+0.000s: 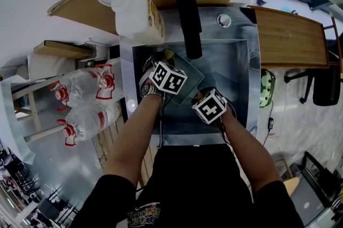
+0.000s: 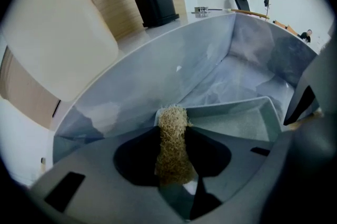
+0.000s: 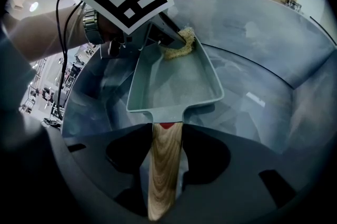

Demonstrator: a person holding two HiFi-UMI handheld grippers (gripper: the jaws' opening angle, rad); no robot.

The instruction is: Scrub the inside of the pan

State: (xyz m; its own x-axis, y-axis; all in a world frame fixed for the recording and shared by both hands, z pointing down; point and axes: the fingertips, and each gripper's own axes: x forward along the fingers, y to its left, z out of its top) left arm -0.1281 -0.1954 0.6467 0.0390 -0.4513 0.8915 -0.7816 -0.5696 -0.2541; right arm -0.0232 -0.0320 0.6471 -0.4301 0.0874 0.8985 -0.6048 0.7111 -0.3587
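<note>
A pale green rectangular pan (image 3: 176,81) with a wooden handle (image 3: 164,165) tilts inside the steel sink (image 3: 274,65). My right gripper (image 3: 167,131) is shut on that handle. My left gripper (image 2: 172,131) is shut on a tan fibrous scrubber (image 2: 172,146), whose tip rests at the pan's (image 2: 237,120) near corner. From the right gripper view the scrubber (image 3: 179,47) presses into the pan's far corner under the left gripper (image 3: 158,33). In the head view both grippers, left (image 1: 167,70) and right (image 1: 202,99), hang over the pan (image 1: 191,74) in the sink.
A black faucet (image 1: 188,23) reaches over the sink's (image 1: 238,88) back edge. A white jug (image 1: 136,15) stands on the counter at the back left. Large water bottles (image 1: 86,98) lie to the left of the counter. A wooden table (image 1: 289,37) is on the right.
</note>
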